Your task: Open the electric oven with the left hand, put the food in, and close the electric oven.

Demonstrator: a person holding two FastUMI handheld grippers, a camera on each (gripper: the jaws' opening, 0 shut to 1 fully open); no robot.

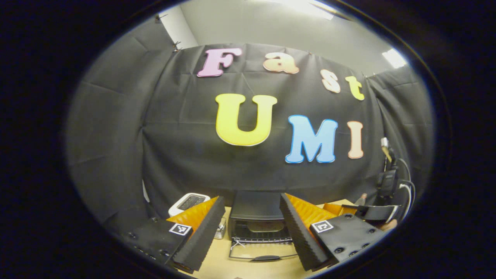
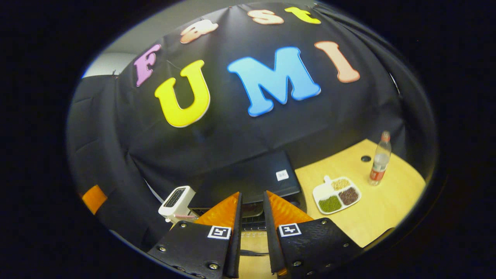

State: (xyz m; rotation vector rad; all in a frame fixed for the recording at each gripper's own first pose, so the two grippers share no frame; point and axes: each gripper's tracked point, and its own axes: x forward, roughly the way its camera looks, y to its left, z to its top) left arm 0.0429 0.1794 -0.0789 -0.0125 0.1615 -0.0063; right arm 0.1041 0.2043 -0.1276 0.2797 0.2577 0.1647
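Oven (image 1: 257, 217) sits at the back of the bench (image 1: 217, 265) against the cloth wall, its door (image 1: 259, 254) dropped flat toward the viewer, so the opening step looks done and the cavity is free to load; something pale and rounded, perhaps a tray or the food, lies on the rack inside, but it is too dim to tell. To its left stands a white toaster (image 1: 188, 202), out of the way. In the left gripper view the left hand-held gripper (image 1: 252, 232) hangs released, jaws spread wide and framing the open door, well placed to take the door handle (image 1: 265, 257) for closing. In the right gripper view the right hand-held gripper (image 2: 252, 217) is held over the oven top with its fingers nearly together and nothing visibly pinched between them. Farther right on the bench rest a divided plate of grains (image 2: 336, 195) and a bottle (image 2: 380, 158), kept apart from the oven's swing.
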